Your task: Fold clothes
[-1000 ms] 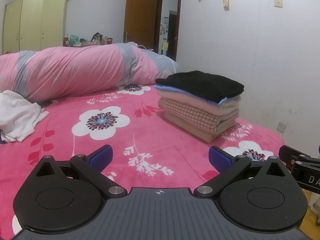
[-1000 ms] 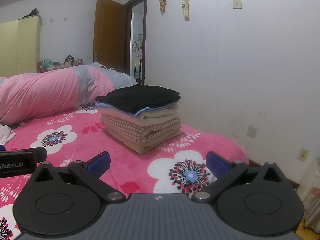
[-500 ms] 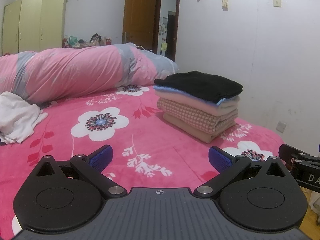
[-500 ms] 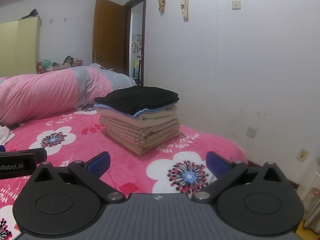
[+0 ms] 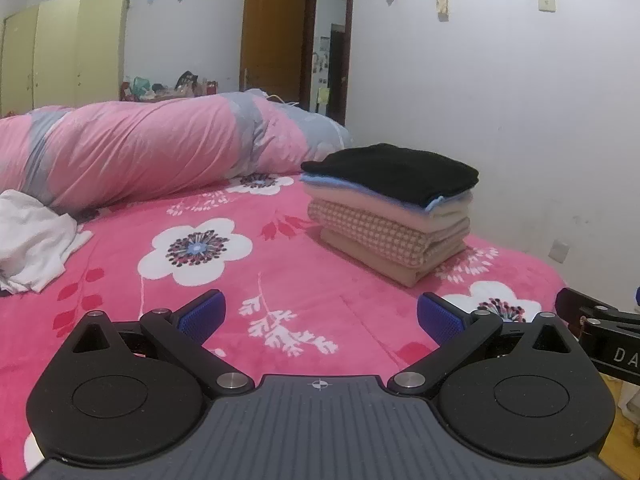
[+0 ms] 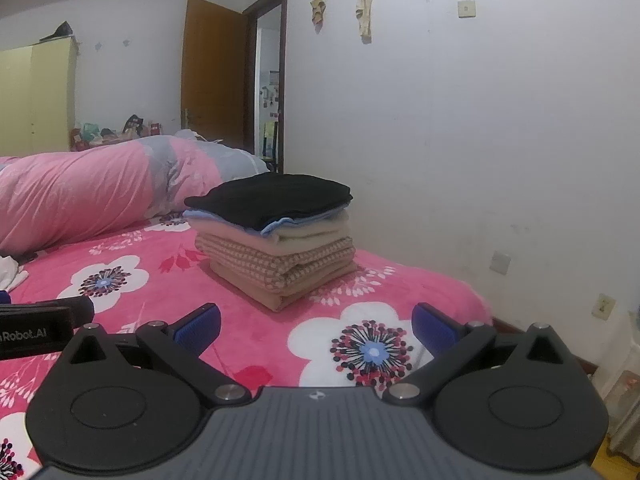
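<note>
Left tongs point(image 5: 318, 316) and right tongs point(image 6: 316, 326) are held wide apart, empty, low over the pink flowered bed point(image 5: 280, 280). Farther on, a stack of folded clothes point(image 5: 390, 208) is set near the bed's right edge, w/ a crumpled white garment point(image 5: 32, 240) left at far left, by the rolled quilt point(image 5: 160, 148).

White garment point(image 5: 30, 240) cut off at left edge
</note>
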The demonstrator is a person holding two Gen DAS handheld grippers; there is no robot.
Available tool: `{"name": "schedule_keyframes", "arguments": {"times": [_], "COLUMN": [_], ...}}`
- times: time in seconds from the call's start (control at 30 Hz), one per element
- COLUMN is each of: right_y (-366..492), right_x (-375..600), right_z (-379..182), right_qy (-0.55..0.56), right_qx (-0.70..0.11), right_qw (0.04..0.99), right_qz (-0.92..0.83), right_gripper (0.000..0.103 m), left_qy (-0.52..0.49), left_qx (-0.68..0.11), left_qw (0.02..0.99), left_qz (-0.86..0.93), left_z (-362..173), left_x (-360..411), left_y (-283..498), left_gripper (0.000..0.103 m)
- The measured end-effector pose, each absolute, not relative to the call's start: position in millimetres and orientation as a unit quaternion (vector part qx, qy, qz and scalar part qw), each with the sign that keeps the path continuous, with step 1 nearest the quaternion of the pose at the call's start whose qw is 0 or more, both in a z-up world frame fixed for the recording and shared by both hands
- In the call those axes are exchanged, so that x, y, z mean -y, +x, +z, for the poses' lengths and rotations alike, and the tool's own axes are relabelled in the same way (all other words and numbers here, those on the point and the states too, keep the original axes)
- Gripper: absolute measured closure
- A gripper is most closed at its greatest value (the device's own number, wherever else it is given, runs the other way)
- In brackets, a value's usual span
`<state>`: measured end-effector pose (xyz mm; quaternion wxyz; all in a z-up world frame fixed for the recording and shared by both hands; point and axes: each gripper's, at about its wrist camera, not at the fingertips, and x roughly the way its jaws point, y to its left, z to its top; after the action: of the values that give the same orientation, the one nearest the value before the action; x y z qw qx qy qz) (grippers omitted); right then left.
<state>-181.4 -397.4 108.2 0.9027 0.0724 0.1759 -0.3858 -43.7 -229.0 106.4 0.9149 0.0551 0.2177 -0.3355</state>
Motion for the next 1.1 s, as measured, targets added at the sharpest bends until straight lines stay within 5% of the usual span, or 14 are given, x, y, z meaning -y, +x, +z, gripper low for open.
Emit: {"name": "schedule_keyframes", "arguments": {"times": [1.1], "right_y": [-188.4], "right_x": [402.0], "right_z": [108.5], "right_qy": [0.074], "right_qx": [-0.174], "right_qw": [0.901], "right_qz": [-0.391], "right_gripper": [0.000], "left_qy": [0.056], "left_qx": [-0.216], "left_qw": [0.913], "left_qz": [-0.343], "left_z": [108.3], "left_x": [232.6], "left_y": [-50.7], "left_gripper": [0.000]}}
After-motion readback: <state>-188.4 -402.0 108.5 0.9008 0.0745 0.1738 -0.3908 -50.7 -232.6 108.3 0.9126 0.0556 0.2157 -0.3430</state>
